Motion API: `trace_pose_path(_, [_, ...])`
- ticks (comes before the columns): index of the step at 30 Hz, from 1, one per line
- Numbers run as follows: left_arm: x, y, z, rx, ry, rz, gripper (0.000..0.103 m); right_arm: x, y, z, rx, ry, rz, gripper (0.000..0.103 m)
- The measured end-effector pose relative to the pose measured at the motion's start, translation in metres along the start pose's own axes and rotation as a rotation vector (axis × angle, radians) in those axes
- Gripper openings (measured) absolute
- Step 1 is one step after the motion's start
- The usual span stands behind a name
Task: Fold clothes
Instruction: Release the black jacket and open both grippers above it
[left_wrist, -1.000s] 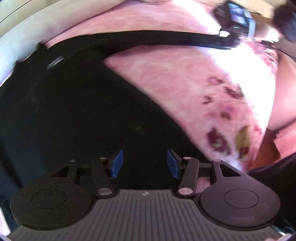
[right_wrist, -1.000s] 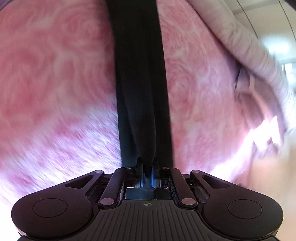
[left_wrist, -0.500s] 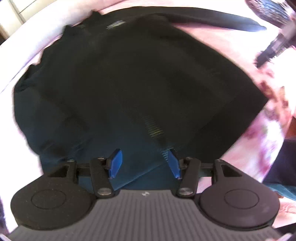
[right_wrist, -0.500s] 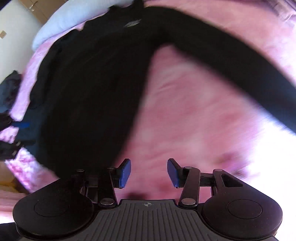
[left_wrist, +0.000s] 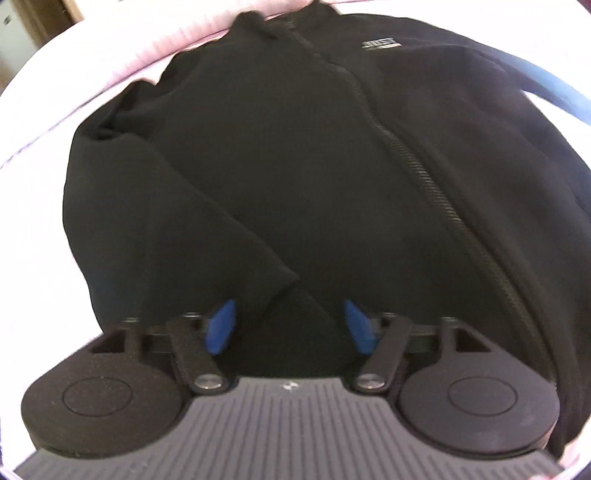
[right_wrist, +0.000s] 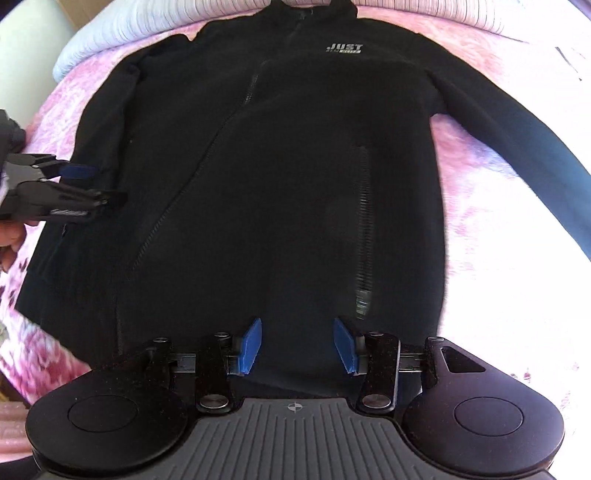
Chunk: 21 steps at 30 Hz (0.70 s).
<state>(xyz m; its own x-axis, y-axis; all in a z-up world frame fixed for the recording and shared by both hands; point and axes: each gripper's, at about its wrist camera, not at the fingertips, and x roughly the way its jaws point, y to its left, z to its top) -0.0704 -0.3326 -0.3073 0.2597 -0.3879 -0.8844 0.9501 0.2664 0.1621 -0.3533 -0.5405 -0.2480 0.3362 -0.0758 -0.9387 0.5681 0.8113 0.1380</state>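
Jacket lies flat, collar far from both grippers, hem nearest. Right gripper stands open over the hem. Left gripper is closing, perhaps around the folded sleeve.

The right gripper has released the sleeve; both grippers now hover over the jacket.

Black jacket covers bedspread, bare pink margins around

Bright daylight, blown-out bedspread edges, soft motion blur, fisheye curvature
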Motion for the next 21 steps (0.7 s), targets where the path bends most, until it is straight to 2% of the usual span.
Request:
trace_pose_path(1, [-0.006, 0.008, -0.002, -0.001, -0.012, 0.005, 0.016, 0.003, 0.006, 0.003, 0.006, 0.007, -0.011, 0.047])
trace_pose_path(3, [-0.021, 0.028, -0.007, -0.008, -0.039, 0.015, 0.014, 0.009, 0.018, 0.01, 0.01, 0.013, -0.037, 0.047])
trace_pose_path(8, [-0.111, 0.167, -0.019, -0.193, -0.169, 0.085, 0.012, 0.01, 0.047, 0.028, -0.025, -0.001, -0.045, 0.048])
trace_pose_path(12, [-0.16, 0.308, -0.003, -0.249, -0.284, 0.265, 0.013, 0.015, 0.068, 0.043, -0.07, 0.0, -0.026, 0.047])
trace_pose_path(14, [-0.165, 0.375, 0.003, -0.323, -0.288, 0.395, 0.018, 0.016, 0.076, 0.05, -0.093, -0.009, -0.018, 0.047])
trace_pose_path(16, [-0.156, 0.422, 0.003, -0.407, -0.227, 0.517, 0.021, 0.015, 0.084, 0.058, -0.117, -0.023, -0.013, 0.047])
trace_pose_path(17, [-0.152, 0.441, 0.003, -0.442, -0.199, 0.569, 0.021, 0.013, 0.087, 0.061, -0.125, -0.03, -0.014, 0.047])
trace_pose_path(18, [-0.148, 0.444, 0.002, -0.446, -0.185, 0.581, 0.021, 0.011, 0.089, 0.065, -0.129, -0.035, -0.014, 0.047])
trace_pose_path(19, [-0.146, 0.446, 0.001, -0.45, -0.175, 0.589, 0.026, 0.009, 0.09, 0.066, -0.131, -0.039, -0.012, 0.047])
trace_pose_path(21, [-0.142, 0.432, -0.006, -0.448, -0.185, 0.546, 0.034, 0.005, 0.091, 0.065, -0.135, -0.042, -0.01, 0.047])
